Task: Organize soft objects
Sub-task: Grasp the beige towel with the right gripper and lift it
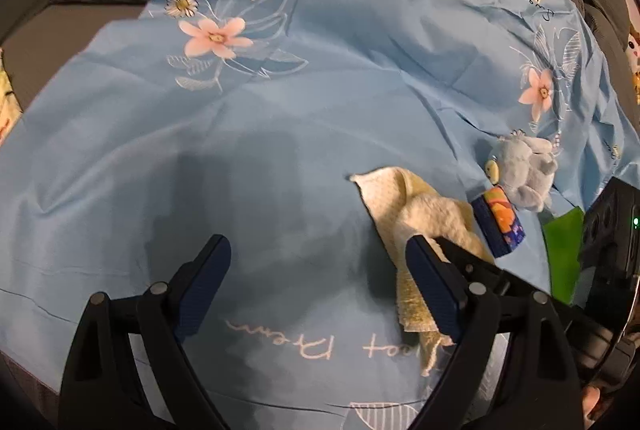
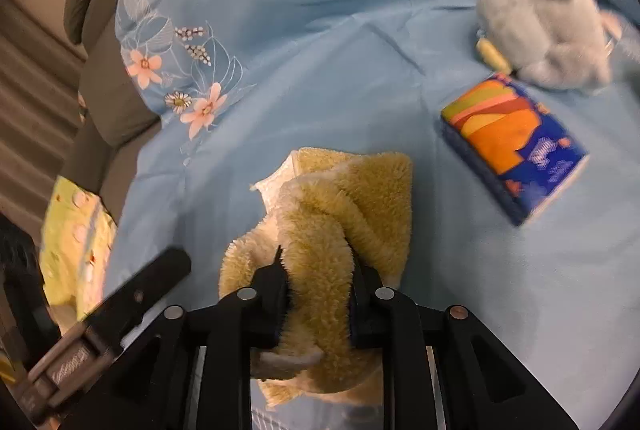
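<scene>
Soft objects lie scattered on a light blue bedsheet (image 1: 304, 110) printed with pink flowers, daisies and white script, which covers almost the whole ground of both views; grey cushions show past its far edge, and a pale yellow patterned cloth (image 2: 76, 230) lies at its left border in the right wrist view.

Next in size, the yellow towel (image 2: 352, 198) sits crumpled on the sheet in the near middle, its shaggy pile outward and a paler waffle-textured side showing at its left corner; the right gripper (image 2: 318, 294) is pinching a thick fold of it, fingers pressed into the pile on both sides, so the jaws stand only as far apart as the bunched cloth between them; the pinched fold looks raised above the rest of the towel.

In the left wrist view the left gripper (image 1: 318, 282) is spread wide over bare sheet, nothing between its fingers; its right finger (image 1: 432, 290) overlaps the towel's near edge, though I cannot tell whether it touches.

A grey-blue plush toy (image 2: 552, 22) rests further off to the right, blurred, with a small yellow part at its lower left; just beside it, nearer the towel, lies a tissue packet (image 2: 516, 146) in orange, yellow and dark blue, apart from the towel; a bright green item (image 1: 564, 250) shows at the right edge of the left wrist view, partly hidden by the other gripper's black body.
</scene>
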The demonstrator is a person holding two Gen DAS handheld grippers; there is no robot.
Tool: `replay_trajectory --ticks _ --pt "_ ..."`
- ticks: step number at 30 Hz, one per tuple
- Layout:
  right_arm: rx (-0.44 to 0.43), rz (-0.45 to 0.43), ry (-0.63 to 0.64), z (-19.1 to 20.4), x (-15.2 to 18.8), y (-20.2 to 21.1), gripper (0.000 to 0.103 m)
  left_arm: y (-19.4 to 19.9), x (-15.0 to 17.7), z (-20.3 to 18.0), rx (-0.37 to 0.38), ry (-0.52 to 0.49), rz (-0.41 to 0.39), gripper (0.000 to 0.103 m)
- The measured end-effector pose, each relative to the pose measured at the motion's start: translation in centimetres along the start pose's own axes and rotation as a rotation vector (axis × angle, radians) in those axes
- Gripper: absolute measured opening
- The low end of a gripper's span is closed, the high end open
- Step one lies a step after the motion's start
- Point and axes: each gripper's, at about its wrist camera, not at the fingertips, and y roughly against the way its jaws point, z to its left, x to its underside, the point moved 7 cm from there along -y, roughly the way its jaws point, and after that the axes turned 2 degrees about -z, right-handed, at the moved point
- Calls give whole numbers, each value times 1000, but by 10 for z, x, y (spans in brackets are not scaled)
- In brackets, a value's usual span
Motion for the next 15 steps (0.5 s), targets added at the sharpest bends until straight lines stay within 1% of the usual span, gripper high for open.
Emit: replay_trajectory --ticks 1,2,4,5,6,7,8,11,13,15 --pt "-19 -4 -9 0 -1 -1 30 0 1 -1 12 1 6 89" --pt "-25 -6 -11 1 -2 1 39 0 1 -3 26 4 9 89" --pt "-28 -1 11 5 -4 7 48 0 3 -7 46 7 13 89" --pt "-20 -8 24 6 -5 11 56 -2 5 -11 56 -4 25 89" --pt "5 -24 36 5 -6 17 61 -4 7 -13 63 -11 36 89" --pt "26 -48 43 3 -10 24 70 -5 8 -15 68 -13 44 89" --pt "33 -64 41 0 -13 28 74 -7 9 -17 77 -12 53 89" --pt "42 -111 -19 -16 -23 45 74 -9 14 -27 132 -18 80 89" --pt "31 -118 -59 -24 -27 52 74 -10 18 -37 165 -38 91 89" --pt "18 -113 -75 -29 -28 57 74 -12 21 -42 180 -47 106 89"
